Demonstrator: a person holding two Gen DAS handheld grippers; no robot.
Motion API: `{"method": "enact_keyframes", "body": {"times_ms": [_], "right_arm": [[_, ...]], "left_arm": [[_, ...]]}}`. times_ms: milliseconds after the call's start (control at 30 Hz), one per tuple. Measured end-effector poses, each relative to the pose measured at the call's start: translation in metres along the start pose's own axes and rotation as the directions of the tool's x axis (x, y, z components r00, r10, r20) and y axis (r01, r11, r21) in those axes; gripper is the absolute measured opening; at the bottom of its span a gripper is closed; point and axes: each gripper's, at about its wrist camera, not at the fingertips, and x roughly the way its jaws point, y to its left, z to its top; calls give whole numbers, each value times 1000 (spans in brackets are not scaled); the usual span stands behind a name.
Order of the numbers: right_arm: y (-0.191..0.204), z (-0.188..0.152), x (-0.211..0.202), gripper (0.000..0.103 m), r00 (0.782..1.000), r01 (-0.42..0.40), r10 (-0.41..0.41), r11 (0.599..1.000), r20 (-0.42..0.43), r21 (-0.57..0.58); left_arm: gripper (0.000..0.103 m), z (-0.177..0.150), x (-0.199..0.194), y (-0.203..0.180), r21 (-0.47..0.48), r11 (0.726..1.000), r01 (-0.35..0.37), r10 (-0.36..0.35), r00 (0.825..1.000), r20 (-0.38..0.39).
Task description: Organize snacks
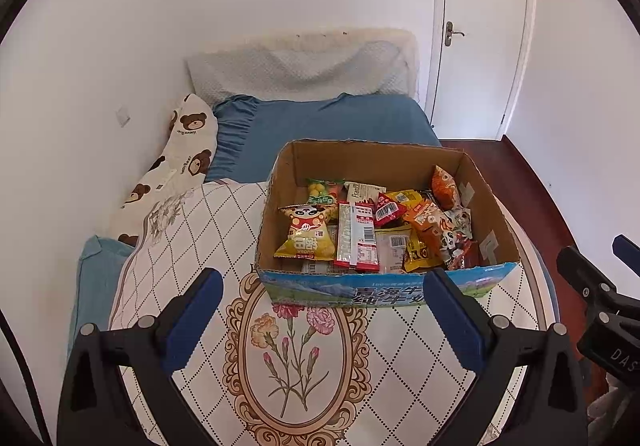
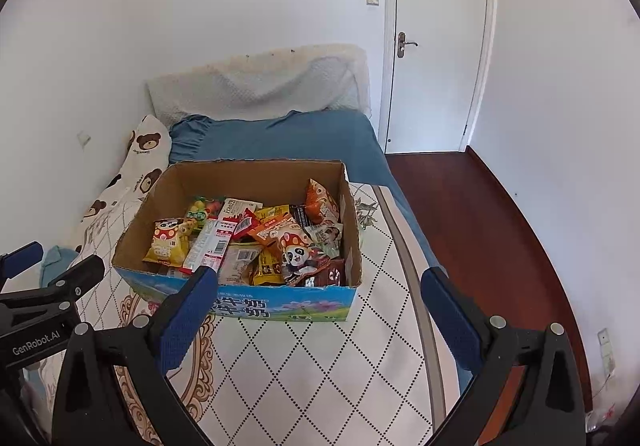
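An open cardboard box (image 1: 360, 157) with a blue printed front stands on a quilted floral mat (image 1: 304, 358) on the bed; it also shows in the right wrist view (image 2: 256, 175). Several snack packets lie inside, among them a yellow panda bag (image 1: 306, 236), a red-and-silver pack (image 1: 356, 238) and an orange bag (image 1: 442, 181). My left gripper (image 1: 323, 282) is open and empty, just in front of the box. My right gripper (image 2: 320, 282) is open and empty, in front of the box's right half. The right gripper also shows at the left wrist view's right edge (image 1: 600, 278).
The bed has a blue sheet (image 1: 320, 121), a grey pillow (image 1: 296, 69) at the head and a bear-print pillow (image 1: 176, 161) along the left wall. A white door (image 2: 436, 45) and red-brown wooden floor (image 2: 480, 213) lie to the right of the bed.
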Motion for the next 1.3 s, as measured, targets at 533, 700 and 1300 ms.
{"method": "enact_keyframes", "body": {"times_ms": [533, 700, 1300], "right_arm": [[1, 1, -1, 103, 1000, -21, 21, 1000, -1, 4], [1, 2, -1, 103, 1000, -30, 30, 1000, -5, 3], [0, 3, -2, 103, 999, -49, 49, 999, -10, 13]], "left_arm": [[103, -2, -8, -7, 23, 1000, -12, 11, 1000, 23], [103, 0, -11, -7, 20, 1000, -12, 12, 999, 31], [103, 1, -12, -5, 5, 1000, -9, 9, 999, 39]]}}
